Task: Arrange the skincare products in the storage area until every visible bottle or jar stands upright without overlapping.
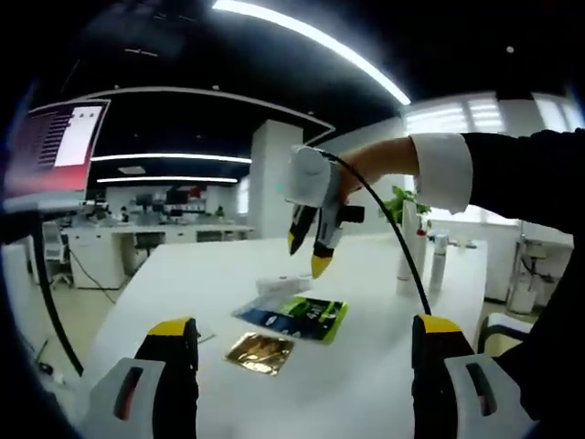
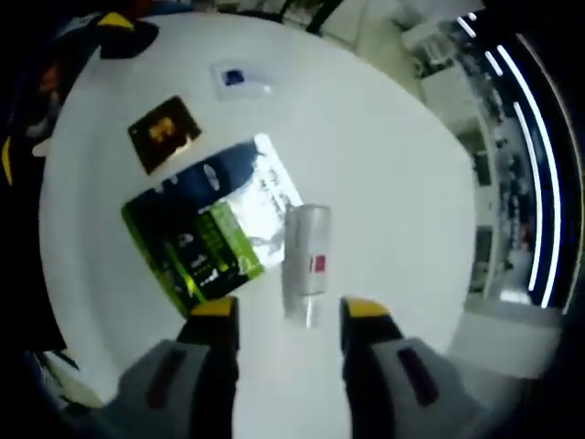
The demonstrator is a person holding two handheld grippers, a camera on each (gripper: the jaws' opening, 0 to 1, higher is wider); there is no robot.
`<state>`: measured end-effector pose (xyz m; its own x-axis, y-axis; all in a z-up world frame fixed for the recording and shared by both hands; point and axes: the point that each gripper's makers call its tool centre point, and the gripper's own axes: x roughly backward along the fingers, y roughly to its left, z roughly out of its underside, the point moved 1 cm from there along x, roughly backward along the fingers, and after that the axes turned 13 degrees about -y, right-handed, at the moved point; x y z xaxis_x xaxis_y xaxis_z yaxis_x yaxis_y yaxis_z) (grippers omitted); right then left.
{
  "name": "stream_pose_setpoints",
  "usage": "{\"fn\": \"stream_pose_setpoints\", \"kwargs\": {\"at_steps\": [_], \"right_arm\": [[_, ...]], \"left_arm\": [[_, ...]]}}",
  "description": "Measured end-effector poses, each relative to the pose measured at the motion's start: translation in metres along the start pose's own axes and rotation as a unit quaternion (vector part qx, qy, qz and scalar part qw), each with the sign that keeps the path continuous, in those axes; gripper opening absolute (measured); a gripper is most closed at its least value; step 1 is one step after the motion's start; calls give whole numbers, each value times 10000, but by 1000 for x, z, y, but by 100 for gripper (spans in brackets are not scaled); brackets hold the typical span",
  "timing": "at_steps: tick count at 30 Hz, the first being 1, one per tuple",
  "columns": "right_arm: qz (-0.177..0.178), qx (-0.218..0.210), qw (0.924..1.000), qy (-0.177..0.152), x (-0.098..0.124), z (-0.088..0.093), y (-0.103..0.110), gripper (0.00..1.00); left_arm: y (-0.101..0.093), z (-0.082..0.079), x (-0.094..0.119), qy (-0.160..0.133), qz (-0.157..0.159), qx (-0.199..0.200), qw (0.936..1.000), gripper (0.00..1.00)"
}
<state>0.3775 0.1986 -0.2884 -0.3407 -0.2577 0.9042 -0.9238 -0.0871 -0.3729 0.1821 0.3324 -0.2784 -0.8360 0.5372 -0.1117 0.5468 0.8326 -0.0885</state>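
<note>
A silvery white tube (image 2: 307,247) with a red label lies flat on the white table (image 2: 402,183). My right gripper (image 2: 291,313) hovers open just above its near end, one jaw to each side. In the left gripper view the same tube (image 1: 277,285) lies under the right gripper (image 1: 307,256), which a hand holds pointing down. Two slim white bottles (image 1: 407,251) (image 1: 439,261) stand upright at the table's far right. My left gripper (image 1: 302,334) is open and holds nothing, low over the near table edge.
A green and blue sachet (image 2: 206,242) lies against the tube's side, with a gold sachet (image 2: 164,133) and a small clear sachet (image 2: 238,80) beyond. A potted plant (image 1: 395,203) stands behind the bottles. A sleeve (image 1: 512,174) reaches in from the right.
</note>
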Motion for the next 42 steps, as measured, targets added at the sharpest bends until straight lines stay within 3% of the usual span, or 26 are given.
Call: {"fn": "stream_pose_setpoints", "kwargs": {"at_steps": [5,7,10,17,23,30,42], "right_arm": [[-301,-200,9993,-97,-5,-1,6,44],[-393,-258,9989,-85,-10,1,-4,44],[-605,-193,9980,72,-11,7,-1,43],[-1165,-241,9929,33,-13,9,-7,40],[-1358,-314,9902,-56,-22,12,-17,34],[-1585,-503,9861,-27,-24,23,-13,34],[-1650,-624,9843,-3,-43,35,-19,30]], "left_arm": [[1,-2,-1,-43,33,48,10000,99],[1,-2,-1,-45,32,36,10000,99],[1,-2,-2,-43,41,52,10000,99],[1,-7,-1,-150,87,35,9998,99],[2,-24,2,-490,94,16,9988,99],[9,-27,5,-536,10,15,9986,99],[7,-35,5,-686,133,-12,9976,99]]}}
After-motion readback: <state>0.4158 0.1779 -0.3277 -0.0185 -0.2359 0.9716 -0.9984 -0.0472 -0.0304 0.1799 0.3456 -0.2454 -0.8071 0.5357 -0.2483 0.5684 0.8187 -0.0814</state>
